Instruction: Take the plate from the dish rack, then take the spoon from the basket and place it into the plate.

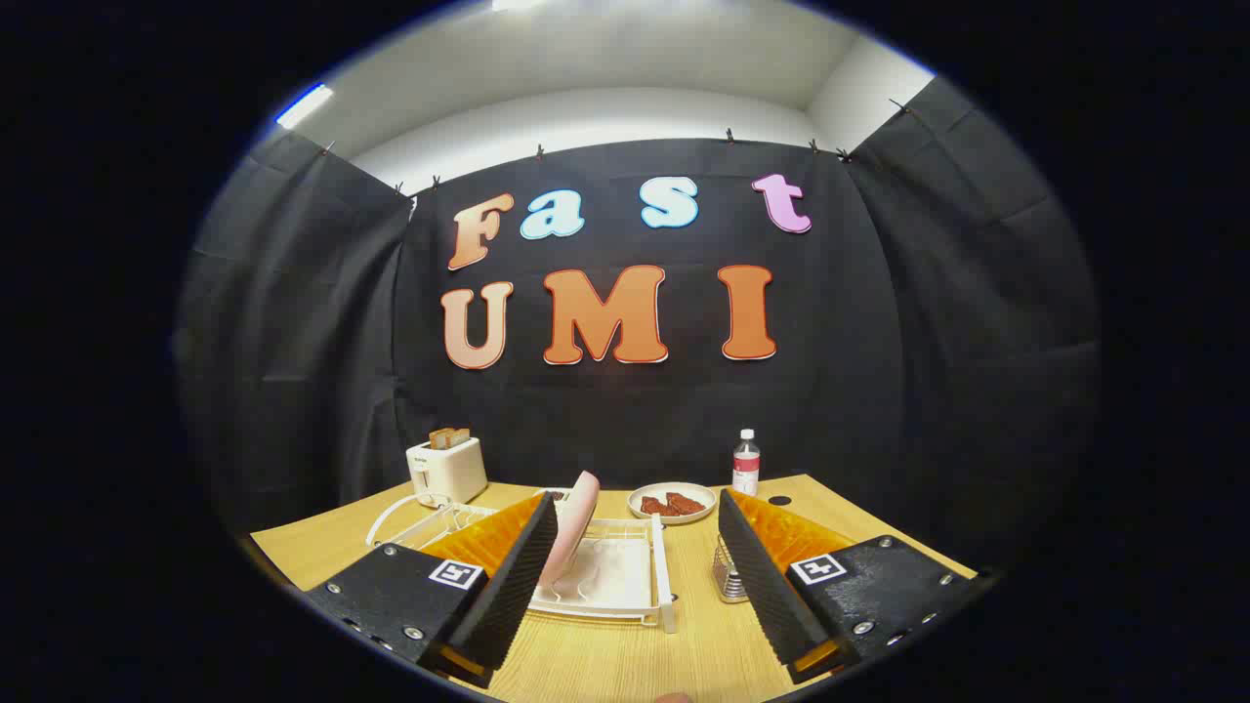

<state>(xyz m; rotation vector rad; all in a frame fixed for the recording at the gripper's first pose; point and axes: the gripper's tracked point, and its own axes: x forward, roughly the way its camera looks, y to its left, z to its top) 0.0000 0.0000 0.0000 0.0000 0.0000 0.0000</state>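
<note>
Our two fingers sit nearest us, spread wide with nothing between them; the gripper [630,576] hangs above the wooden table [605,664], short of the dish rack [625,576]. We take that rack as our landmark.

Standing on edge in the rack's left side is the pink plate [571,532], leaning slightly and passing partly behind our left finger [513,576] from this angle; we cannot tell whether they touch. Just right of the rack, half hidden by our right finger [757,581], stands a small wire basket [728,578]; we judge it to be the one that holds the spoon, though we cannot make the spoon out.

Beyond the rack, a shallow dish with dark food [671,503] sits on the table; farther right of it stands a water bottle [746,463]. Behind the rack to the left is a white toaster [446,469] with bread in its slots.

We judge the plate to be rigid, smooth and probably slick, light enough for one pinch yet liable to pivot or chip if dropped. We would take it by the exposed upper rim, fingers on either face, and lift straight up out of the wires before tilting. A shallow grip on a glossy rim could slide, so we would seat the pads well past the edge.
</note>
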